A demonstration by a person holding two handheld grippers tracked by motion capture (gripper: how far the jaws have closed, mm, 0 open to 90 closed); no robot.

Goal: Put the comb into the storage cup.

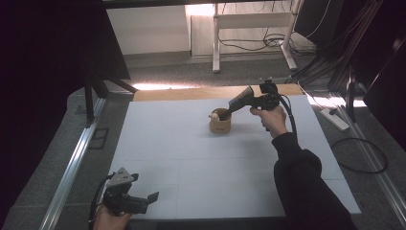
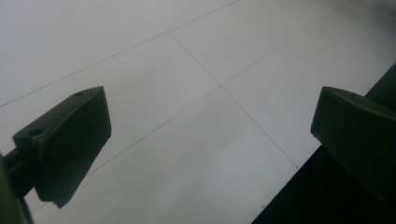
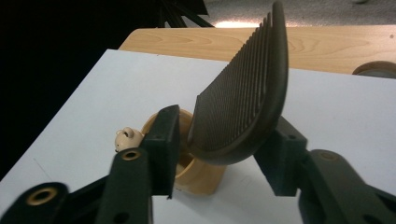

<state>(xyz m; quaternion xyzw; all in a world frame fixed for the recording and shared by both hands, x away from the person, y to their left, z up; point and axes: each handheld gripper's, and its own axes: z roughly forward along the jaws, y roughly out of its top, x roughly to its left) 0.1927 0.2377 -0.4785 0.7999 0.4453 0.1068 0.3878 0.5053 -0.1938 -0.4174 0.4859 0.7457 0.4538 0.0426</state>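
The right gripper stands over the small round light-wood cup near the far middle of the white table top, its jaws parted partway with the dark, fine-toothed curved comb between them, leaning on the right jaw and clear of the left one; the comb's lower end sits in the cup's mouth, beside a small cream animal figure on the rim. The left gripper rests at the near left edge of the table, well apart from the cup, jaws wide with nothing between them.
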